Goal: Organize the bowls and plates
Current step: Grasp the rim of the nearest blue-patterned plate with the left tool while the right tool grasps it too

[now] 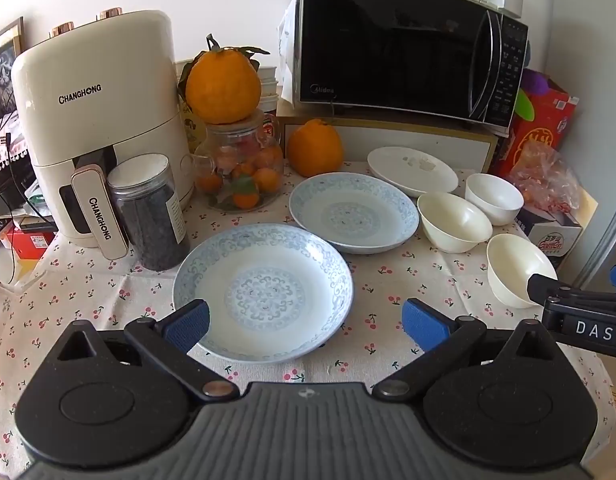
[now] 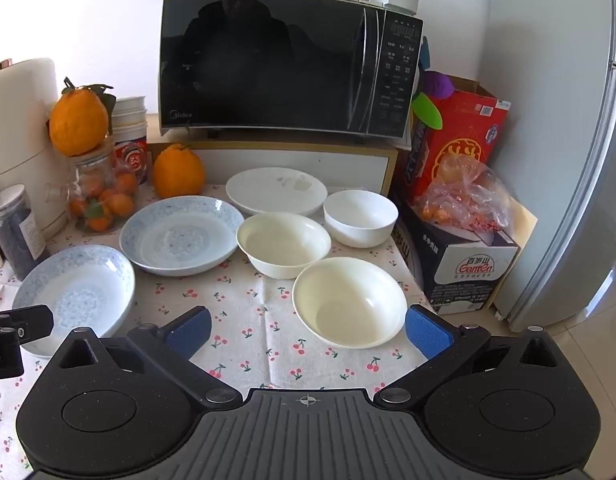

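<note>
Left tongs (image 2: 12, 340) partly hide the near blue plate (image 2: 76, 292).

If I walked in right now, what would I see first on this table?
Probably the big orange fruit perched on a glass jar of little oranges, left of the black microwave at the back. Then the dishes on the cherry-print tablecloth: two blue patterned plates on the left, a white plate behind, and three white bowls on the right. Two open grippers, left and right, sit in front.
</note>
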### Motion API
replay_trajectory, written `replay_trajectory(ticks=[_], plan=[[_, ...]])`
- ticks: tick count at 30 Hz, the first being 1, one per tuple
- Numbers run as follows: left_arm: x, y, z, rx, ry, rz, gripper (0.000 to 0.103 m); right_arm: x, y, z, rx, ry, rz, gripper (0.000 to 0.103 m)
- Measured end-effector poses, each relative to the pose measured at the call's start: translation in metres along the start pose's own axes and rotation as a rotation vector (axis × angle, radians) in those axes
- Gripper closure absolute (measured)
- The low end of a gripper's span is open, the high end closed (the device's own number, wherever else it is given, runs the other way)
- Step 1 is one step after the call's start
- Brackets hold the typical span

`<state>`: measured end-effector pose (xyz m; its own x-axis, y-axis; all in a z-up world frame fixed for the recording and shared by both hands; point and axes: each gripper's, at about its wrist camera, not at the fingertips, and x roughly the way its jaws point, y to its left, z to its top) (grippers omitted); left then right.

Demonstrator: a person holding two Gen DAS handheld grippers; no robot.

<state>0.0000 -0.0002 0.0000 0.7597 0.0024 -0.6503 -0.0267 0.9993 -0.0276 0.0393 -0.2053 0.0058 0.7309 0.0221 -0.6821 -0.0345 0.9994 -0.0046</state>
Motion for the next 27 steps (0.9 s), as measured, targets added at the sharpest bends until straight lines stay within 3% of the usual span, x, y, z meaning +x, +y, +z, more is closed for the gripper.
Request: replay_trajectory(ticks=[9,14,19,21,22,24,27], plan=[[0.003,0.010,0.004,-0.019,0.006,0.015,0.000,0.005,0.004,0.000,0.008,0.017,0.037,0.000],[0.007,0.029,0.008,-0.049,0.020,0.018,0.005,0.006,0.005,0.008,0.046,0.026,0.125,0.000],[0.018,0.062,0.026,-0.132,0.046,0.031,0.009,0.016,0.006,0.025,0.152,0.064,0.281,0.001],[0.028,0.072,0.032,-0.178,0.078,0.015,0.015,0.023,0.014,0.032,0.159,0.093,0.341,0.002],[0.032,0.076,0.035,-0.151,0.056,0.043,0.018,0.027,0.018,0.036,0.158,0.104,0.360,0.004],[0.044,0.082,0.037,-0.159,0.086,0.040,0.025,0.041,0.030,0.043,0.151,0.146,0.398,0.008],[0.063,0.092,0.034,-0.222,0.104,-0.004,0.037,0.069,0.050,0.048,0.138,0.243,0.440,0.021]])
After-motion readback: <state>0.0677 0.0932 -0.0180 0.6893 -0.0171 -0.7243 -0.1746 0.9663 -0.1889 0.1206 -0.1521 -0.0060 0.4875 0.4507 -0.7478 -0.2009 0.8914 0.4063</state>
